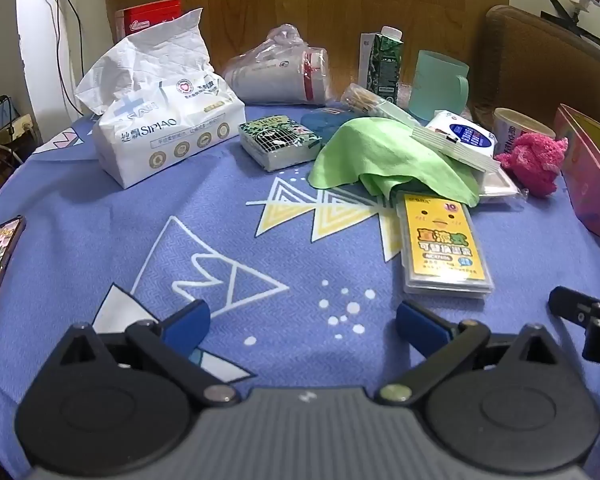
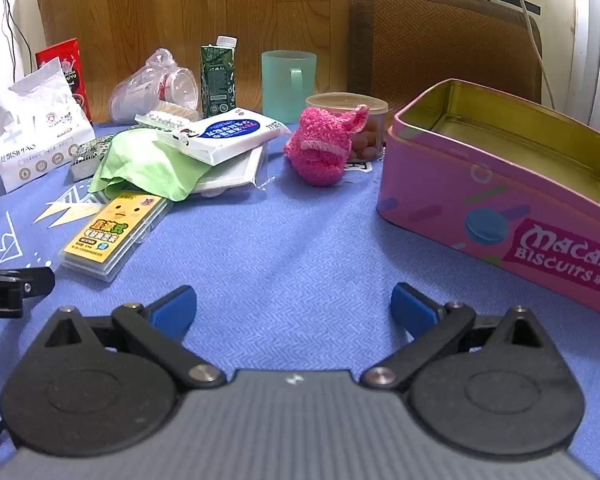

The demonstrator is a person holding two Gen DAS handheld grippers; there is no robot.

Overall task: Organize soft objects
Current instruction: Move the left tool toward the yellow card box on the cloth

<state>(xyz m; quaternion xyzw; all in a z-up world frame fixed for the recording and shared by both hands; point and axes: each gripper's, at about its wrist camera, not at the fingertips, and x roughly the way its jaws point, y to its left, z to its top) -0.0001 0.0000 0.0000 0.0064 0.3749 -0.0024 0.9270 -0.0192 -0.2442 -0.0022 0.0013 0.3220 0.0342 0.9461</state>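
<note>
We logged both claws, left gripper (image 1: 302, 322) and right gripper (image 2: 294, 304), spread wide and empty; fuzzy pink knitted toy (image 2: 324, 146) lay ear toward open pink biscuit tin (image 2: 480, 196).

Both cameras sit low and near the blue tablecloth (image 1: 100, 208), facing the far wooden wall. The left view looks from further left; the right view takes in the pink tin (image 2: 500, 208). Both share the green cloth (image 1: 380, 152) and yellow case (image 2: 116, 236).
</note>
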